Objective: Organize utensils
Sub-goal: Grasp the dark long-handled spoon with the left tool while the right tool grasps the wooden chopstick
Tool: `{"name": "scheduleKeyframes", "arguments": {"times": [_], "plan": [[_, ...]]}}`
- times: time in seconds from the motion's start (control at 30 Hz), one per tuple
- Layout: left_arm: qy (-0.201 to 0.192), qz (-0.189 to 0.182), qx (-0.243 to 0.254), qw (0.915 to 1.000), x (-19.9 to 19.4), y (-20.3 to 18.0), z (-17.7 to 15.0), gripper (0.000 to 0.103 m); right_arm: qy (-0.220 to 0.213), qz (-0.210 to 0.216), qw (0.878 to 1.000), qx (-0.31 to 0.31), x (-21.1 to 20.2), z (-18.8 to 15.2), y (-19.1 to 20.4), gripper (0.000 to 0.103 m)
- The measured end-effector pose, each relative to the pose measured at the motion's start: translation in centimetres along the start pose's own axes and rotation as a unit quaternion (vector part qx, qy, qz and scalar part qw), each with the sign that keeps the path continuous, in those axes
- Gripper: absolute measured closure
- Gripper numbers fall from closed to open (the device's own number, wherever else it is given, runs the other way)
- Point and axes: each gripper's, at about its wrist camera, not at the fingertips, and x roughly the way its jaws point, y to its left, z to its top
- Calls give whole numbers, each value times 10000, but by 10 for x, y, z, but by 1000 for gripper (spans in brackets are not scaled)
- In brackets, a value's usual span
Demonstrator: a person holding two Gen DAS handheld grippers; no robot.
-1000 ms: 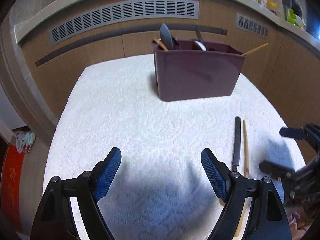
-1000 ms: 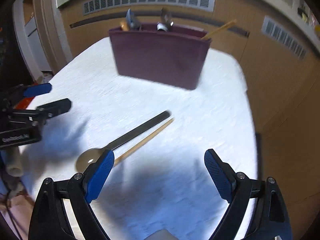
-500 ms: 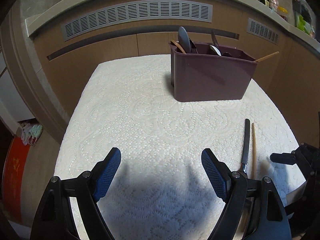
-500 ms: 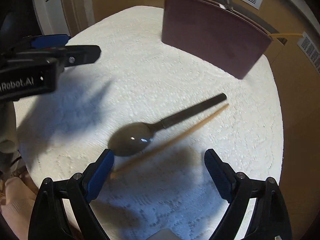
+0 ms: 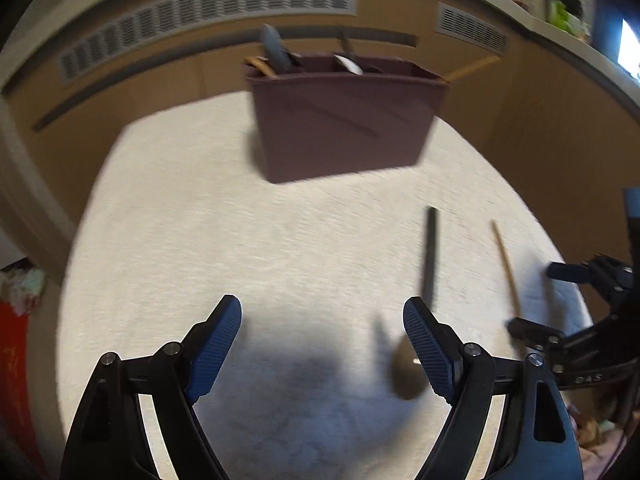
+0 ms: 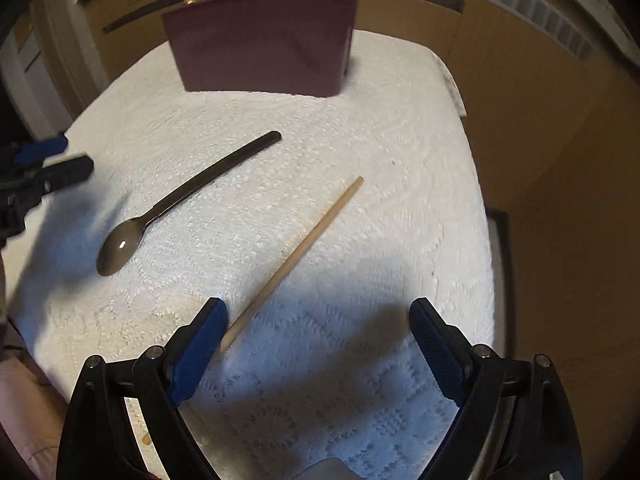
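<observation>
Spoon (image 6: 168, 210) and wooden chopstick (image 6: 296, 258) lie flat on the white tablecloth (image 6: 380, 128), both on the near side of the maroon utensil caddy (image 6: 264, 40) and well apart from it. The spoon sits left of the chopstick with its handle angled toward the caddy, and the two do not touch. Other utensils already stand in the caddy.

The right gripper (image 6: 316, 344) hangs over the chopstick's near end, jaws spread wide with nothing between the pads; the stick passes just beside its left pad. The left gripper (image 5: 322, 346) is likewise spread and empty, its right pad over the spoon's bowl.

This looks like the approach before a pick-up. Next, each gripper needs to centre on its utensil, lower to the cloth and close on a thin, low-lying shaft.
</observation>
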Motion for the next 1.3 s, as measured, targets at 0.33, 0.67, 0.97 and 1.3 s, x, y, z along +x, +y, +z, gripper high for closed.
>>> {"name": "scheduleKeyframes", "arguments": {"times": [0.33,0.67,0.97,1.3], "plan": [[759,-565,1291,9871,53,-59,26,63,-224,47,9997,38,3,-8,7,1],[607,66,1417,9880,51,-45,27,74,-40,128,9999,-45,7,-6,6,0],[730,-8,427,9964,35,22,12,73,-256,112,9995,-147,5,13,26,45],[1131,-433,70,9926,44,34,32,73,-286,104,9946,-991,18,45,77,96]]}}
